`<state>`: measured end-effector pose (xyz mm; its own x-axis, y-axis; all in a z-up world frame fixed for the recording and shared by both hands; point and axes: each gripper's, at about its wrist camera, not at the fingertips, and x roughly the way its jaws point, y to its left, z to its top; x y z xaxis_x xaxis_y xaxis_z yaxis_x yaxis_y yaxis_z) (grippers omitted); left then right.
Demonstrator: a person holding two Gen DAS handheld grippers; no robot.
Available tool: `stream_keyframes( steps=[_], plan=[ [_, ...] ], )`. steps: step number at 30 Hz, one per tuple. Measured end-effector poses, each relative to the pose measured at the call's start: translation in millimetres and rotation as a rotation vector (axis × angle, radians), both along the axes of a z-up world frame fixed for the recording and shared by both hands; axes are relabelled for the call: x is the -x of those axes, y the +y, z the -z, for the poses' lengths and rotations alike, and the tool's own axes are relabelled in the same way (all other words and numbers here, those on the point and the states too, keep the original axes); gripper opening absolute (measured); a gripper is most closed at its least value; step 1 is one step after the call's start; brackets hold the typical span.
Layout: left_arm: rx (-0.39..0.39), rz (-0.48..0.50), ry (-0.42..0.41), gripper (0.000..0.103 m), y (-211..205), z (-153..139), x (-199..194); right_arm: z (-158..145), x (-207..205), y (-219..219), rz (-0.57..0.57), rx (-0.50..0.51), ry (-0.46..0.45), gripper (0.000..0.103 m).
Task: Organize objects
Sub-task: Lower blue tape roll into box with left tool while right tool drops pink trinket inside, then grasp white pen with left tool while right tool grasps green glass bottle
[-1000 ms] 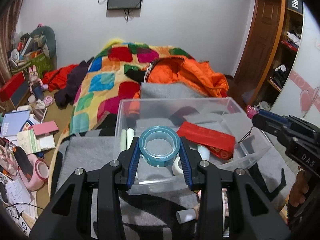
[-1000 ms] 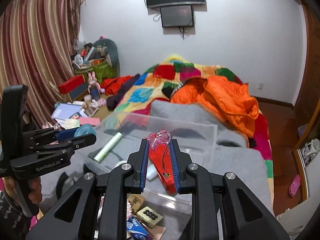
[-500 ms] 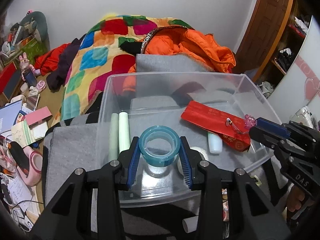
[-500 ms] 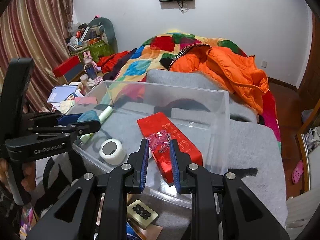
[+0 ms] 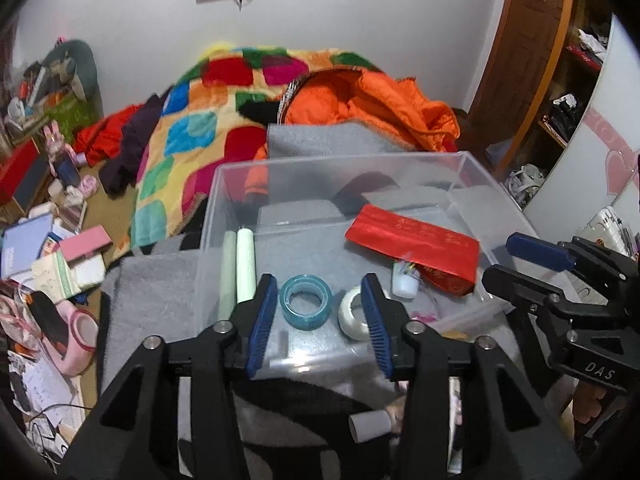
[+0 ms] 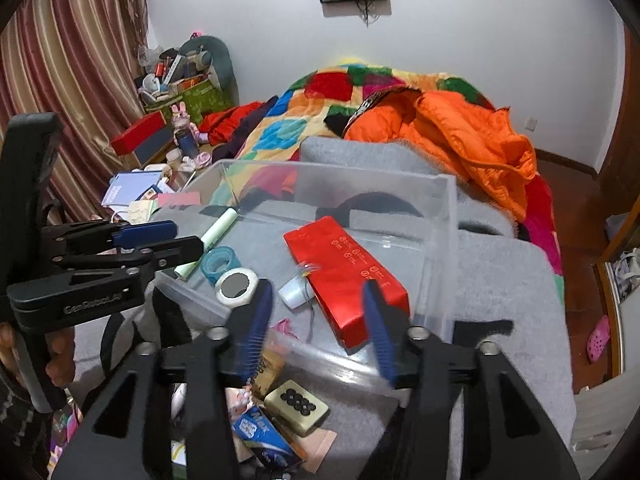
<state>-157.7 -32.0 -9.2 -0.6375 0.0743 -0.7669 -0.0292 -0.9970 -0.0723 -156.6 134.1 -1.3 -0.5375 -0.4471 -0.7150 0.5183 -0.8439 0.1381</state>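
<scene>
Clear plastic storage bin (image 5: 224,208): sits on the grey blanket (image 6: 500,280) over the bed; its walls are see-through, so a rim is easy to misjudge, and I judge a gripper pulled out low could knock the near rim and shift the bin.
Flat red foil packet (image 6: 344,264): lies inside the bin, tilted; one end seems to rest on the small white bottle (image 6: 294,292), so it may slide if either is nudged.
Left gripper (image 5: 318,314): jaws opening, spread clear of the blue-green tape roll (image 5: 306,301), which lies flat on the bin floor between the pads, touching neither.
Right gripper (image 6: 318,318): jaws opening and motion-blurred, nothing pressed between the pads; the red packet's near corner lies below them.
White tape roll (image 5: 354,314): just beside the left gripper's right finger, which covers part of it; a sideways exit could drag it.
Pink charm (image 6: 282,326): small, blurred, half hidden behind the bin's near wall; what it is stays uncertain.
Loose clutter (image 6: 298,402): outside the bin, largely cut off by the gripper bodies; still unsorted, in my judgement.
</scene>
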Motion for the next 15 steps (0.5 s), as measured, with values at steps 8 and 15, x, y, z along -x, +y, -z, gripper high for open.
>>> stream_keyframes(
  steps=[8, 15],
  plan=[
    [0.05, 0.019, 0.087, 0.057, 10, -15, -52, -17, -46, 17, -0.007, 0.049, 0.042, 0.065],
    [0.018, 0.001, 0.059, 0.057, 2, 2, -98, -8, -94, 25, -0.023, 0.079, 0.011, 0.067]
  ],
)
